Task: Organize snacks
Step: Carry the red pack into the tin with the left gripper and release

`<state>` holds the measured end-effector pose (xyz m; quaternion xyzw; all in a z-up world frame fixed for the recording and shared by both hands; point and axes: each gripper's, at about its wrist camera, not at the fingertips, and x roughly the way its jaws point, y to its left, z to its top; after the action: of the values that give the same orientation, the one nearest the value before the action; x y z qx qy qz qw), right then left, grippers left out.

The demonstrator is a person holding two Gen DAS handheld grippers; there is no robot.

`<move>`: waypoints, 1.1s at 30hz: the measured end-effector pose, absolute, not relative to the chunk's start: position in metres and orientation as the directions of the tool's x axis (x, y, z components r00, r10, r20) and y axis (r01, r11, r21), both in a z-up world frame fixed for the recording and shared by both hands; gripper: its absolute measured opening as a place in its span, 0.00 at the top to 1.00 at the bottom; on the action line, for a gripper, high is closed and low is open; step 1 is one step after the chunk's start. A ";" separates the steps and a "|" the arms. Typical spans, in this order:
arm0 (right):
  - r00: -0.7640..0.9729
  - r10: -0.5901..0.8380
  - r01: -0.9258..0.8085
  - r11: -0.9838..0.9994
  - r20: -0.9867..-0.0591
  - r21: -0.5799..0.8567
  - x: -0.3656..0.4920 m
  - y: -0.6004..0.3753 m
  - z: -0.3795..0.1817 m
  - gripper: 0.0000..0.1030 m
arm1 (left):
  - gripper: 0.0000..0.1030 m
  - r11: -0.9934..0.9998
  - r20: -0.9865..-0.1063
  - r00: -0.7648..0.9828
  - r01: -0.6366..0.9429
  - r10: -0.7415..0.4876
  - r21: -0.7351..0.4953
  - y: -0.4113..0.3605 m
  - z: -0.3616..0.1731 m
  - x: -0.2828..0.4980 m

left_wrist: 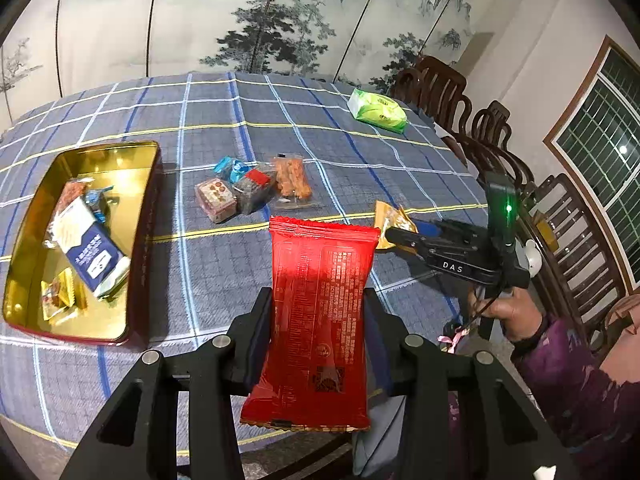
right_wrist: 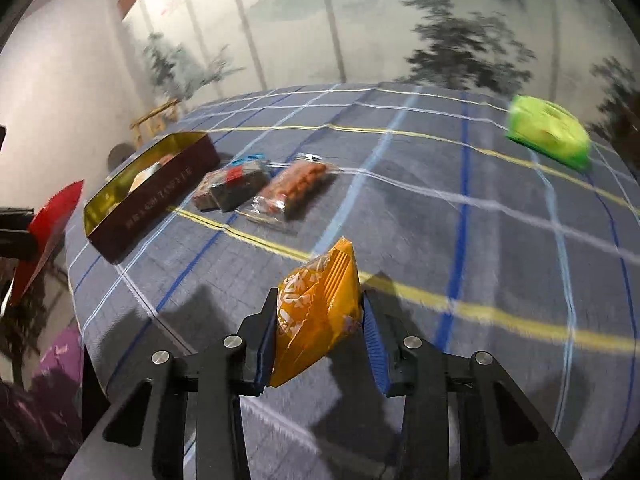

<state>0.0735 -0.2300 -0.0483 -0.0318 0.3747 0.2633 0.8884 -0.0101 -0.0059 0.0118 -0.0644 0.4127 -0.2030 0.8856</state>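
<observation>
Snacks fill both tools: the left gripper (left_wrist: 318, 320) is clamped on a red snack packet (left_wrist: 320, 320) above the near table edge, and the right gripper (right_wrist: 320, 332) pinches an orange snack packet (right_wrist: 316, 316) over the plaid tablecloth (right_wrist: 480, 240). Beyond lie loose snacks (left_wrist: 256, 190) beside the gold-lined tin (left_wrist: 136, 152), which holds several more, and a green packet (left_wrist: 376, 110) far off.

Red packet (left_wrist: 320, 320) and orange packet (right_wrist: 316, 312) held aloft; four snacks (left_wrist: 252, 188) clustered beside the gold-lined tin (left_wrist: 116, 160).
</observation>
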 end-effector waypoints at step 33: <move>0.628 0.364 -0.364 0.919 -0.688 0.153 0.075 -0.229 -0.066 0.61 | 0.62 0.964 -0.723 0.671 -0.042 -0.167 -0.261 0.148 0.001 0.115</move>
<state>0.0754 -0.2292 -0.0657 -0.0003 0.3812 0.2019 0.9022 0.1153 0.1479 0.0009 -0.1288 0.4043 -0.0345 0.9048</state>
